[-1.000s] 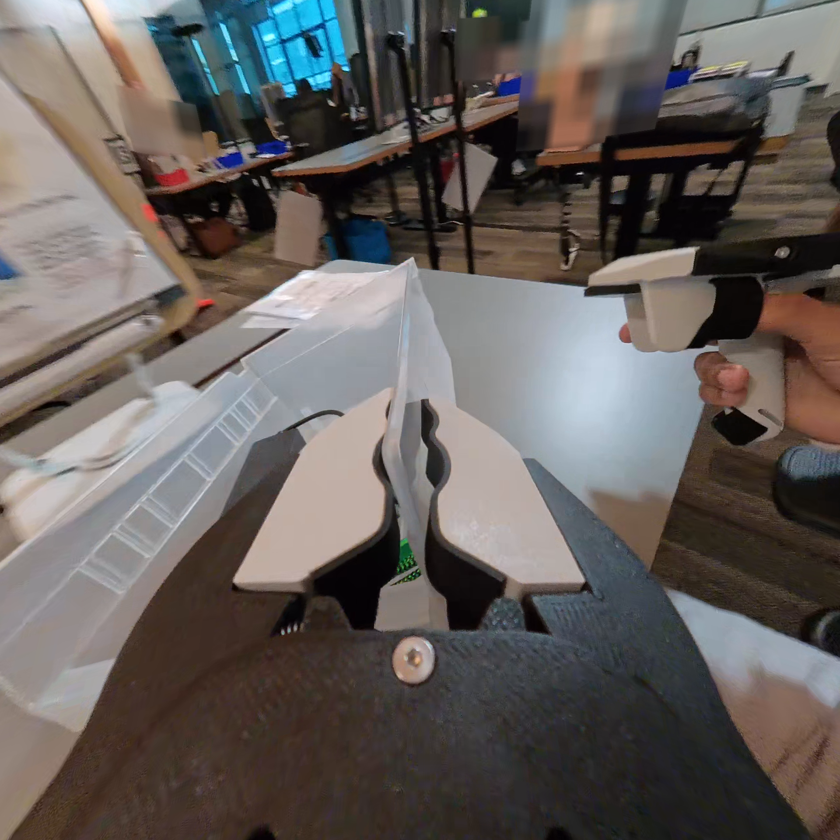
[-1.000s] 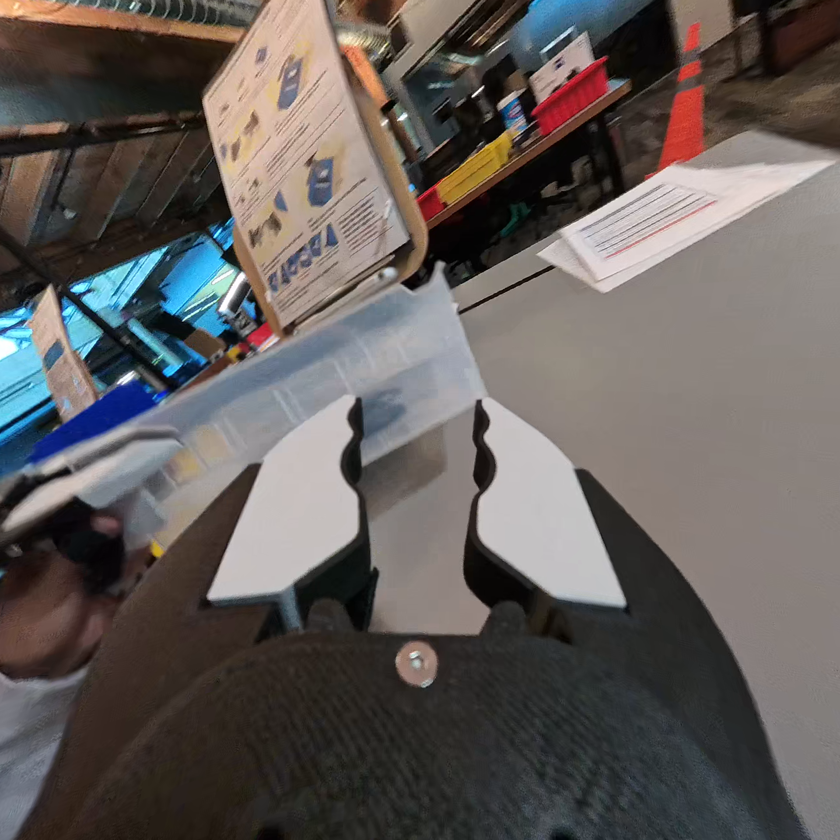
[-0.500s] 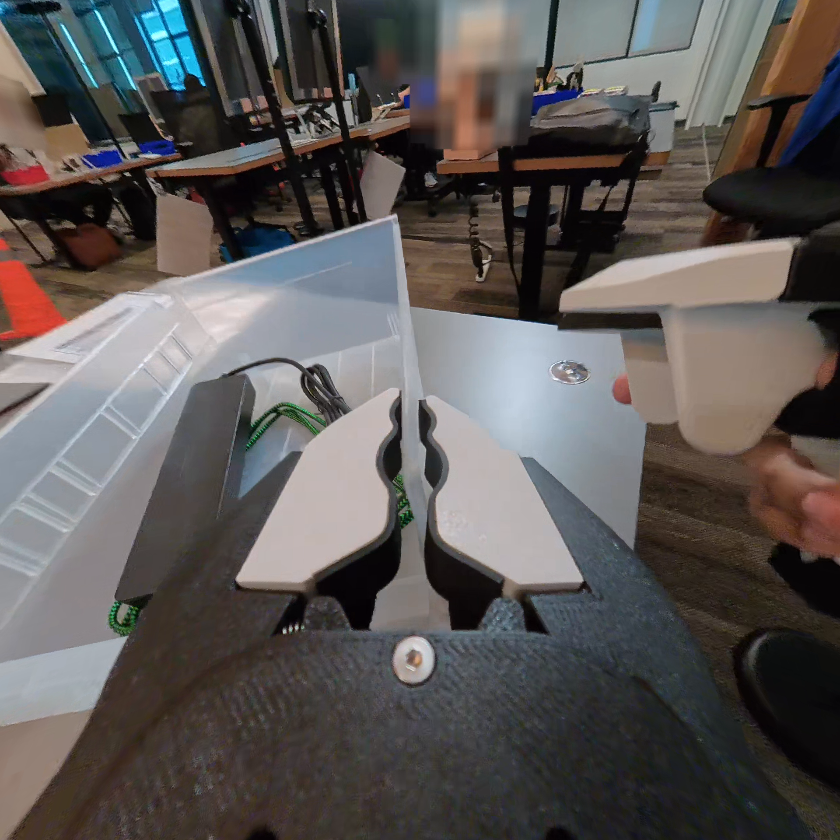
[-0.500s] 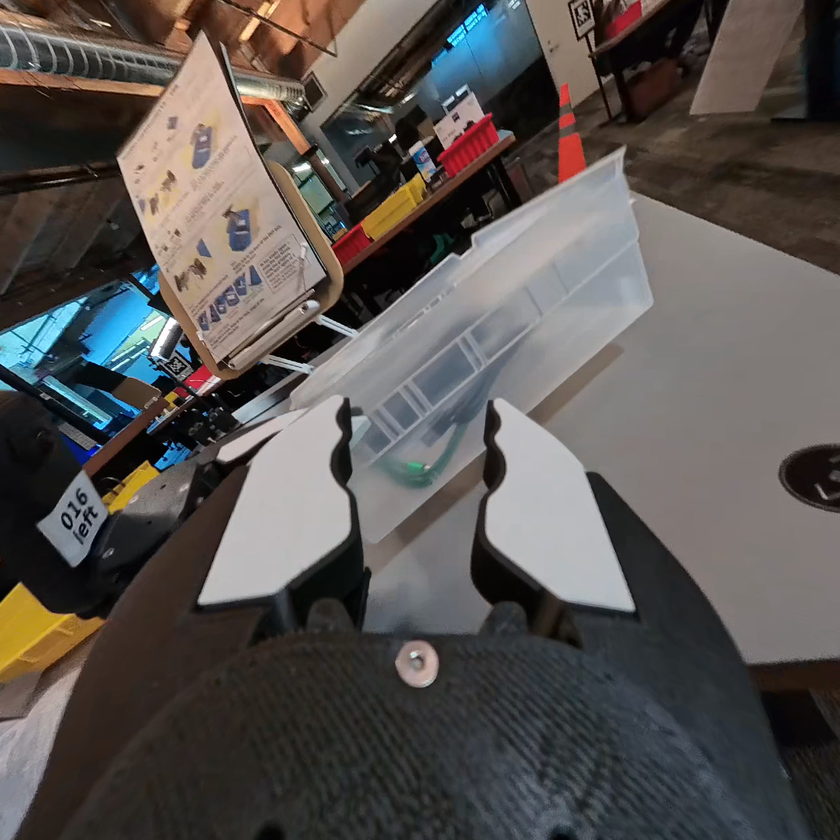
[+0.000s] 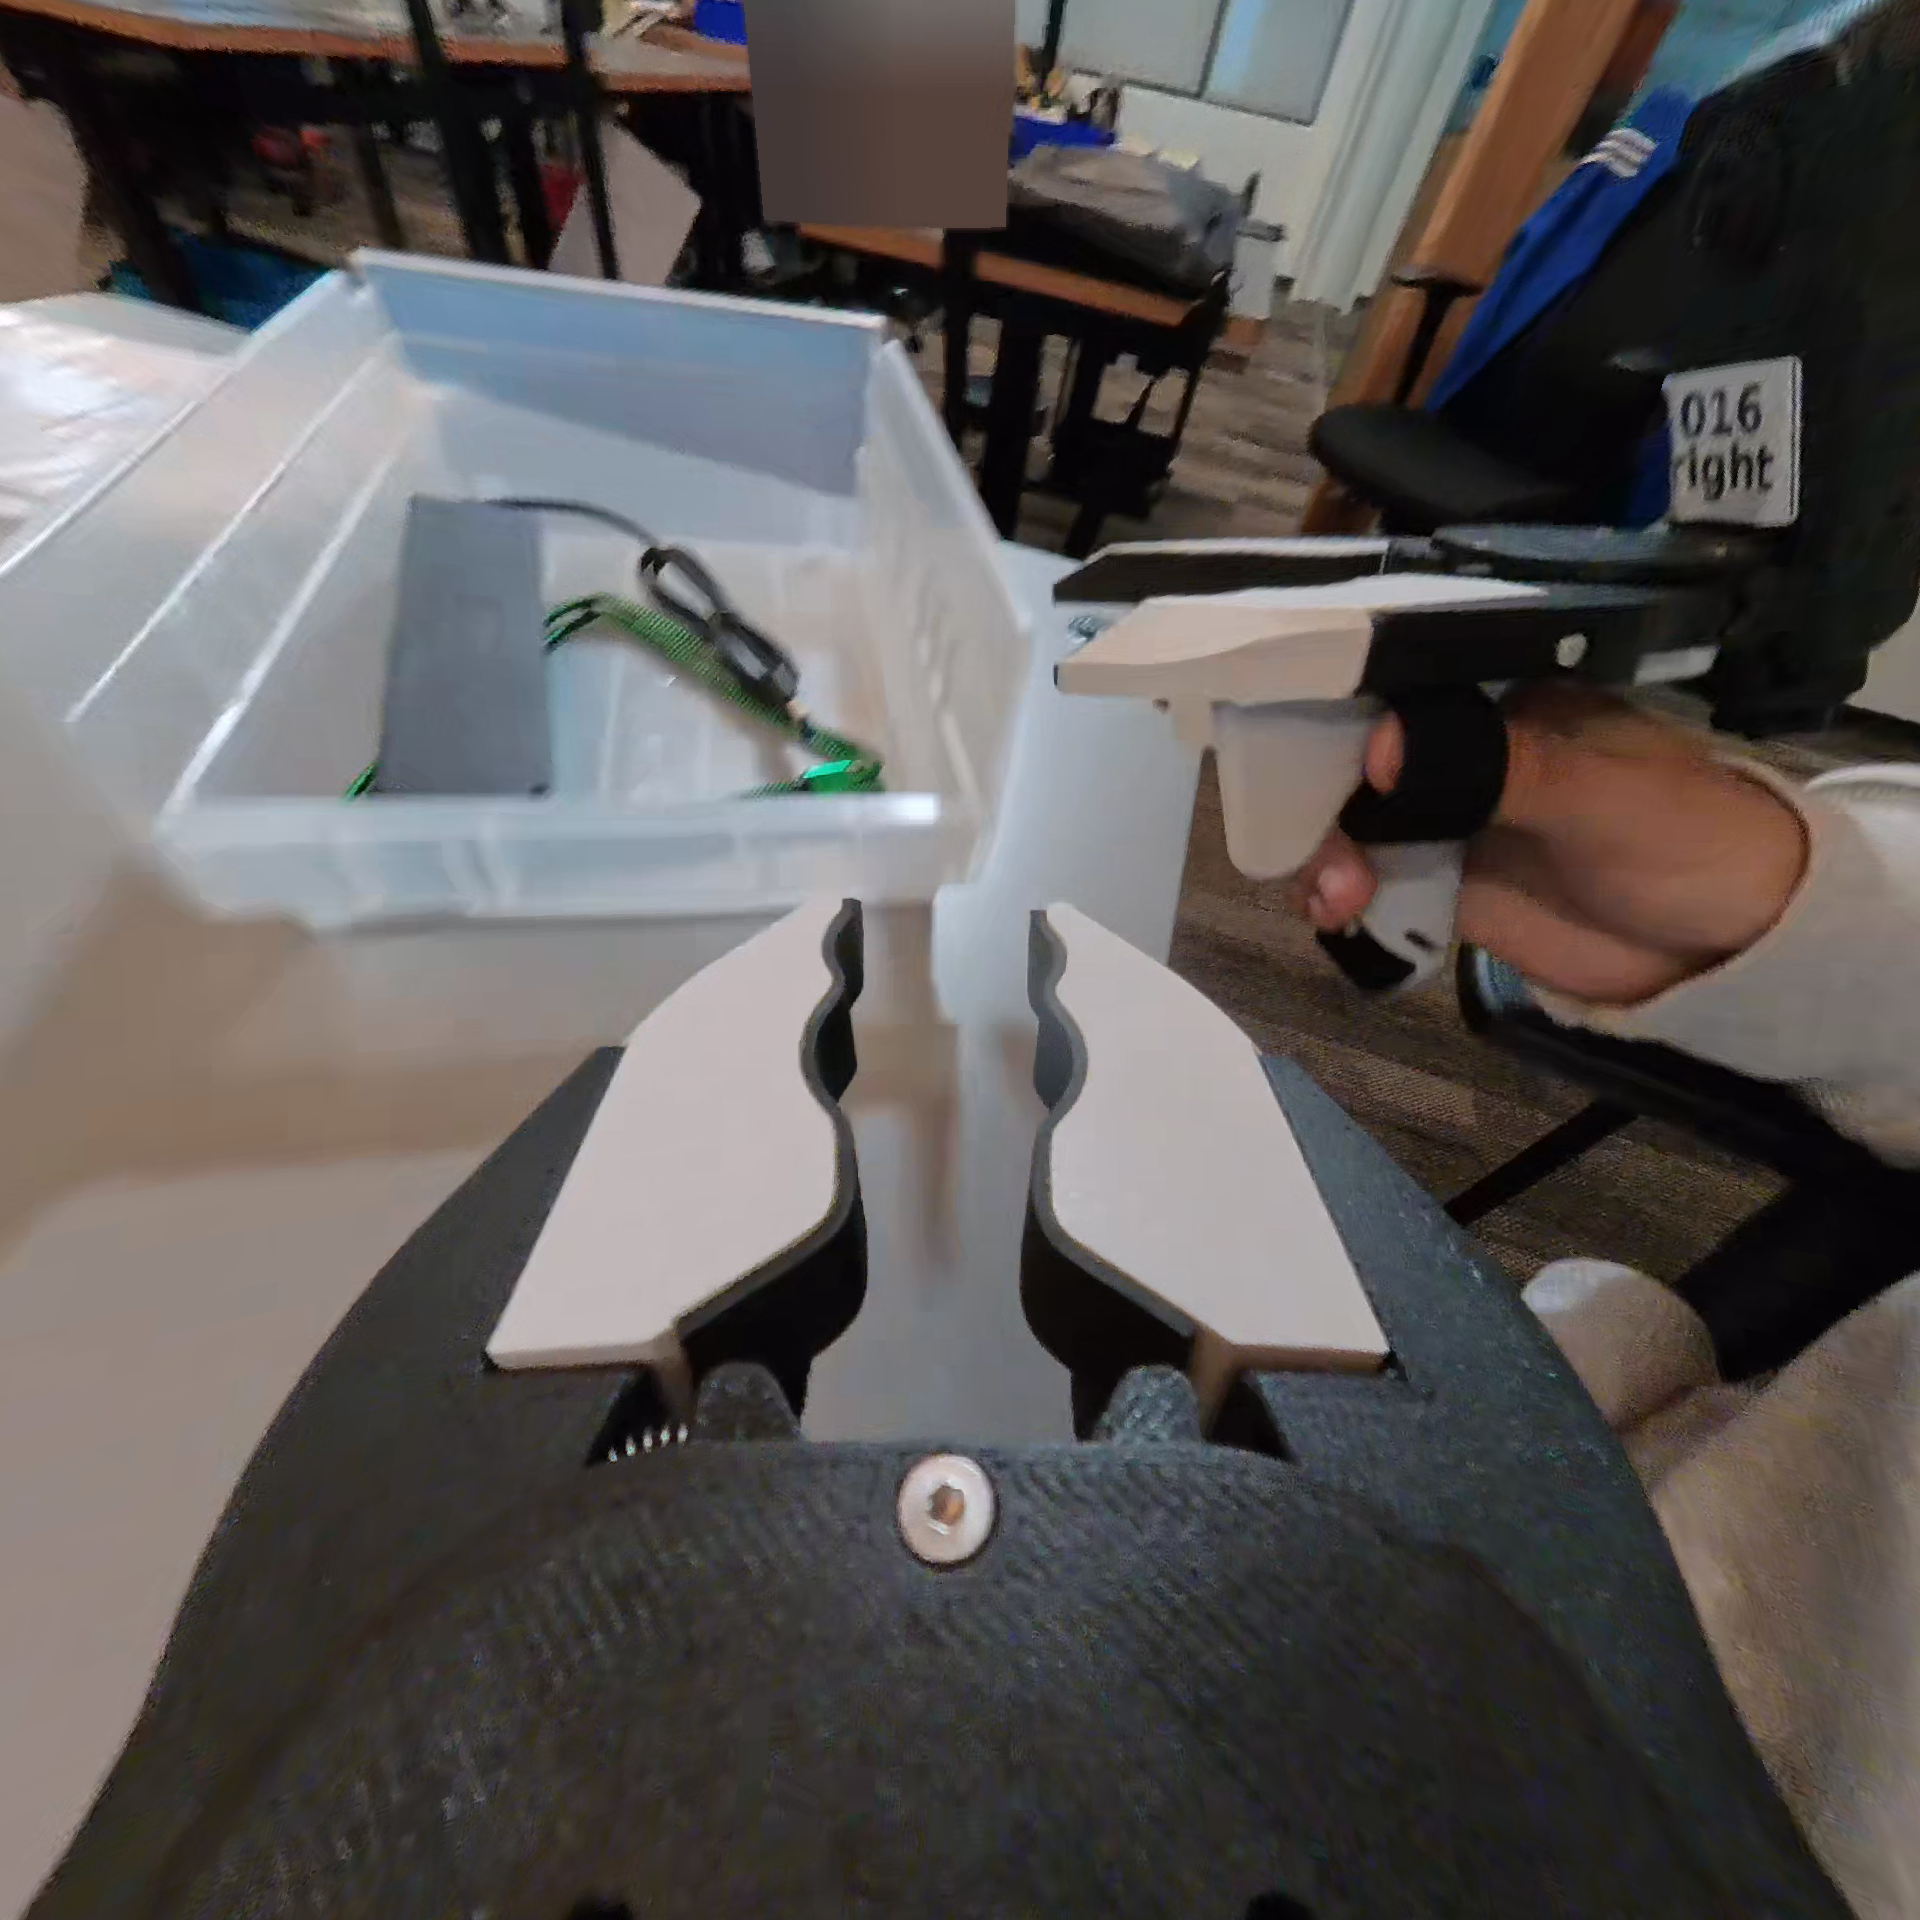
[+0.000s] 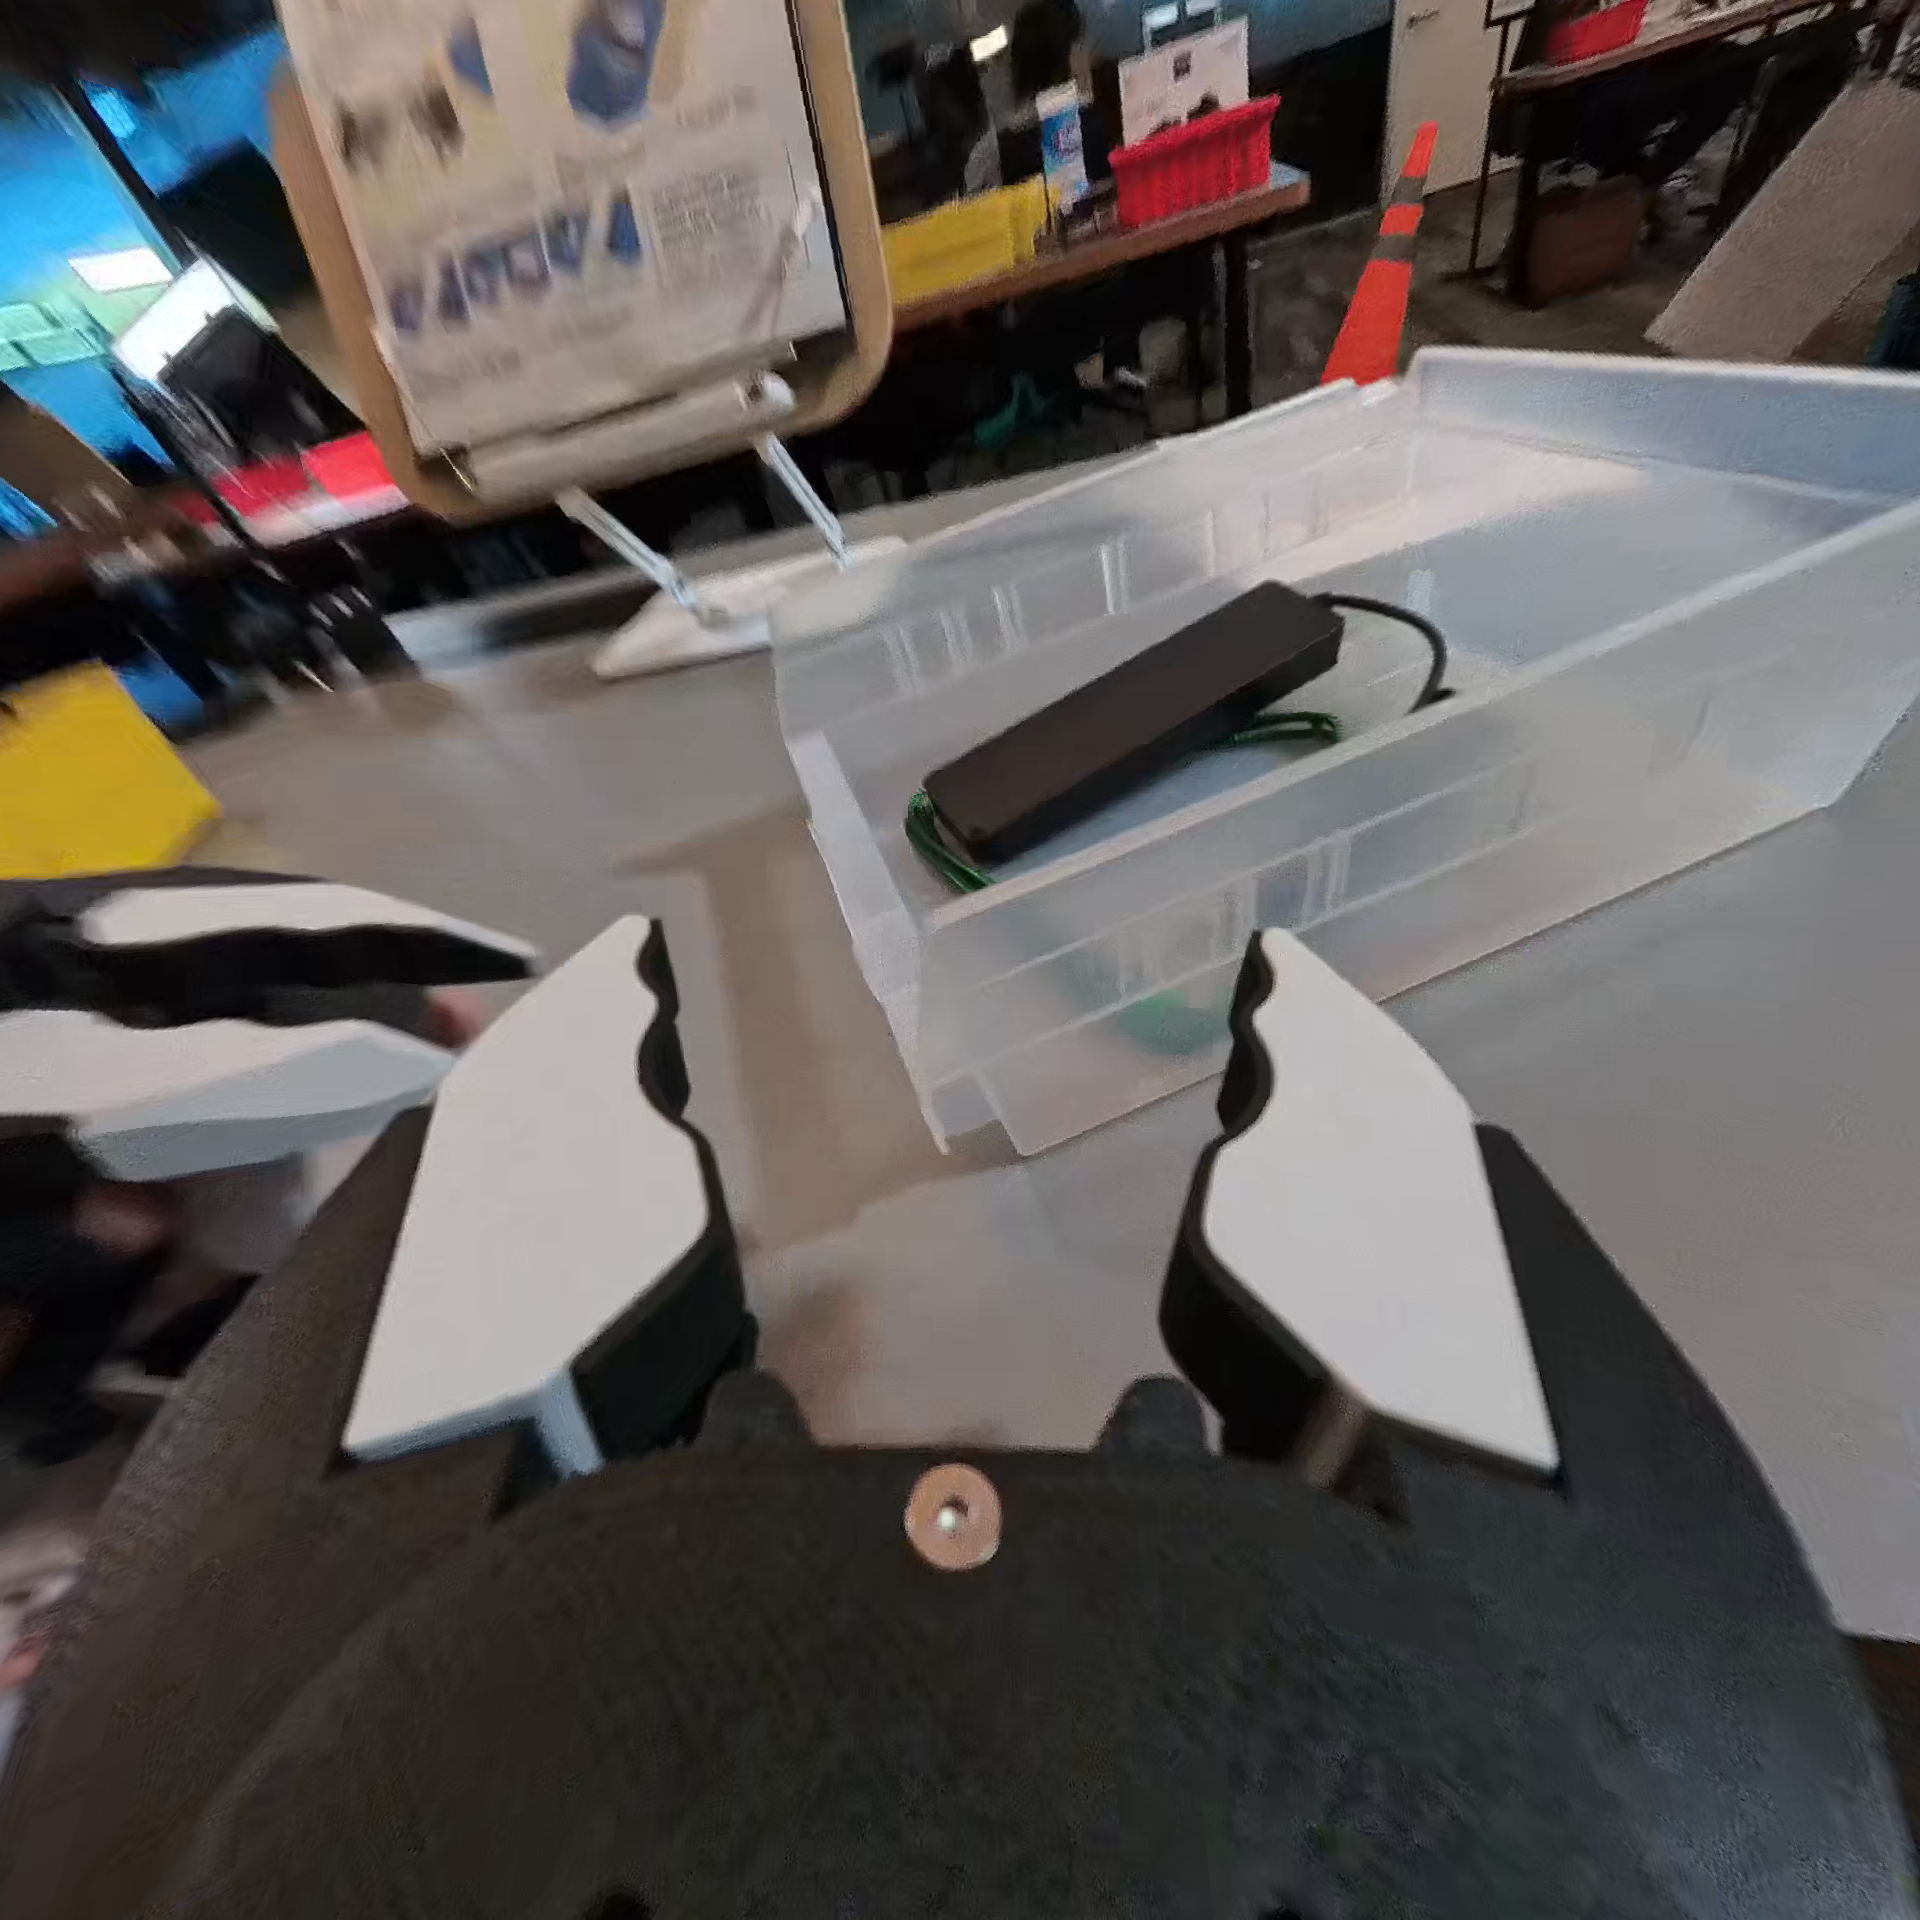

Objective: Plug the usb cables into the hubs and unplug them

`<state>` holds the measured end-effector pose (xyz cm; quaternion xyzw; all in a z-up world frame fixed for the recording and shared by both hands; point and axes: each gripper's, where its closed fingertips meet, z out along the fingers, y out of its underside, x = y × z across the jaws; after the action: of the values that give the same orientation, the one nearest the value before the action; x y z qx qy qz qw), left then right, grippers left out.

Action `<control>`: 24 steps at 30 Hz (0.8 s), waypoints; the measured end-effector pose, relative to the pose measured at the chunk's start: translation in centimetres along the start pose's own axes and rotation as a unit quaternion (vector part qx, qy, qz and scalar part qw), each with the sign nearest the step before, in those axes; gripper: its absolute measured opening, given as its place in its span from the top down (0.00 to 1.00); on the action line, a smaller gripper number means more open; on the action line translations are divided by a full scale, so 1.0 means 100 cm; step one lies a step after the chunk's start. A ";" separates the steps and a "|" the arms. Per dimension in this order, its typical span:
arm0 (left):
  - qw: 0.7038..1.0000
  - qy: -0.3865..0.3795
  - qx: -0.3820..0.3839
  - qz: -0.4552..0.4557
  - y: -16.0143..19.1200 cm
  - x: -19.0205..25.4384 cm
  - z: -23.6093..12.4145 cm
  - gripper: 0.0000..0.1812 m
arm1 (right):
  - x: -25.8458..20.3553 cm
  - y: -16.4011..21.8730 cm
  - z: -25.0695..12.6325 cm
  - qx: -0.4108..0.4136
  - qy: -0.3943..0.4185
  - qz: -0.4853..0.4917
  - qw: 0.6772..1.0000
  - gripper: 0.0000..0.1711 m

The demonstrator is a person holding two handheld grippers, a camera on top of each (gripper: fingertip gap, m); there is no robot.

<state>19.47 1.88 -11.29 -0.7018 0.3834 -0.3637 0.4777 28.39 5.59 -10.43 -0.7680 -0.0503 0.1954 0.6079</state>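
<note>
A clear plastic bin (image 5: 551,821) stands on the pale table. In it lie a black USB hub (image 5: 462,644), a green braided cable (image 5: 717,665) and a coiled black cable (image 5: 707,613). My left gripper (image 5: 943,914) is open and empty, just in front of the bin's near right corner. My right gripper (image 6: 956,935) is wide open and empty, short of the bin (image 6: 1247,883), with the hub (image 6: 1132,717) and green cable (image 6: 935,842) ahead of it. The right gripper also shows in the left wrist view (image 5: 1060,644), beside the bin's right wall. The left gripper (image 6: 478,1008) shows blurred at the left.
A clipboard stand with a printed sheet (image 6: 603,208) stands behind the bin at the left. The table's edge (image 5: 1091,810) runs close to the bin's right side, with an office chair (image 5: 1455,468) beyond. An orange cone (image 6: 1382,291) and yellow bin (image 6: 83,769) sit farther off.
My left gripper let go of the bin's wall, opened and drew back. The bin now stands flat with its inside showing. My right gripper opened wider and turned toward the bin.
</note>
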 end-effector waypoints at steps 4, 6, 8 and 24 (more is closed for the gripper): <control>0.998 -0.018 0.010 -0.064 0.024 -0.016 -0.035 0.84 | 0.011 0.003 0.022 -0.021 0.030 -0.035 0.999 0.46; 0.995 -0.013 0.029 -0.091 0.031 -0.017 -0.048 0.85 | 0.023 0.006 0.031 -0.040 0.042 -0.030 0.998 0.54; 0.991 -0.013 0.090 -0.103 0.023 -0.015 -0.070 0.88 | 0.038 -0.002 0.035 -0.041 0.035 -0.026 0.998 0.50; 0.973 -0.089 0.181 -0.113 0.006 -0.045 -0.164 0.91 | 0.247 -0.056 0.013 -0.002 0.218 -0.115 0.969 0.94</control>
<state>2.94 -0.72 -7.92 -0.6721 0.1854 -0.4149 0.5846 51.57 15.98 -11.20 -0.7820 -0.0049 -0.0487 0.6214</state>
